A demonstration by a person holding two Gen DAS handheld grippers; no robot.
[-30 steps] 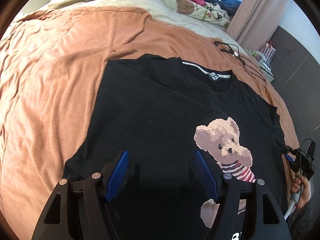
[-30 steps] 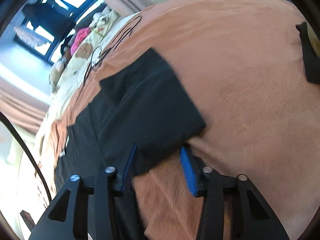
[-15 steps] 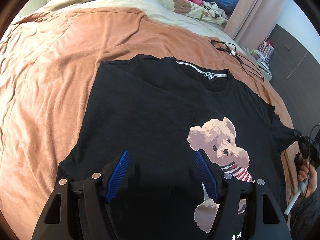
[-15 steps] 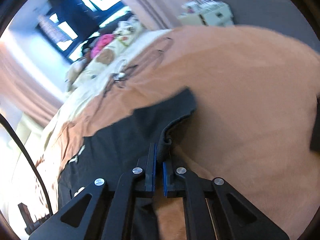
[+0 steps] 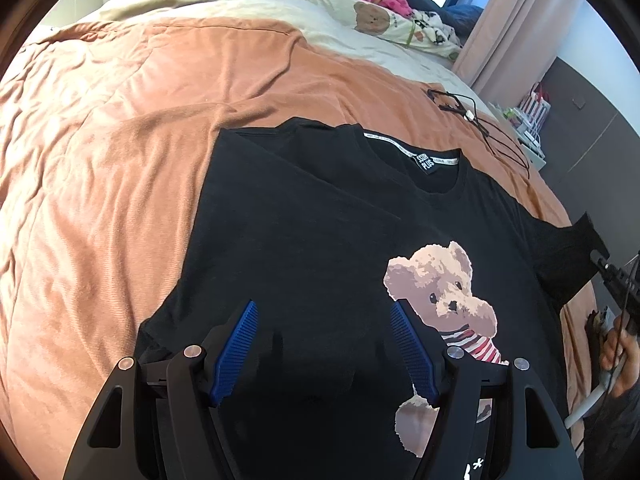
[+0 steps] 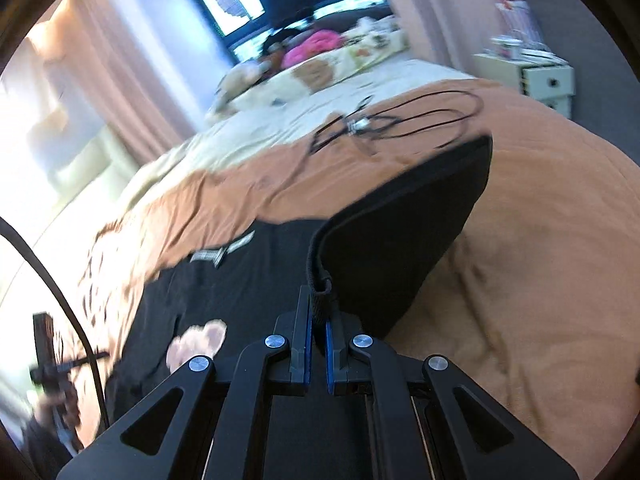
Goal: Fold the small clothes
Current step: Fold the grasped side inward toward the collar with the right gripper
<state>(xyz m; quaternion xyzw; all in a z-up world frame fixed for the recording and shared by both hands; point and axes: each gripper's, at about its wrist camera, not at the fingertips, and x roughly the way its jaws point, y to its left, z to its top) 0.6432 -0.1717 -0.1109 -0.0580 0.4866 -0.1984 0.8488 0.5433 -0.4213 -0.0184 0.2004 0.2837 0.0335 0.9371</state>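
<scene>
Black T-shirt [image 5: 320,240] with a bear print [image 5: 444,288] spread flat on a bed under an orange blanket [image 5: 120,160], with cream bedding, soft toys [image 5: 372,18] and pink curtains [image 5: 504,28] beyond. Left gripper [image 5: 324,344] held wide over the near hem, gripping nothing. Only in right wrist view: right gripper [image 6: 317,344] clamped on the raised sleeve [image 6: 400,240], with a black cable [image 6: 400,124] further back.

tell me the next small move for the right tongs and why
Probably carry the sleeve across onto the shirt's chest. The right tongs are shut on the sleeve's hem and hold it lifted off the blanket, while the shirt's other side already looks folded in. The left tongs hover open over the shirt.
</scene>
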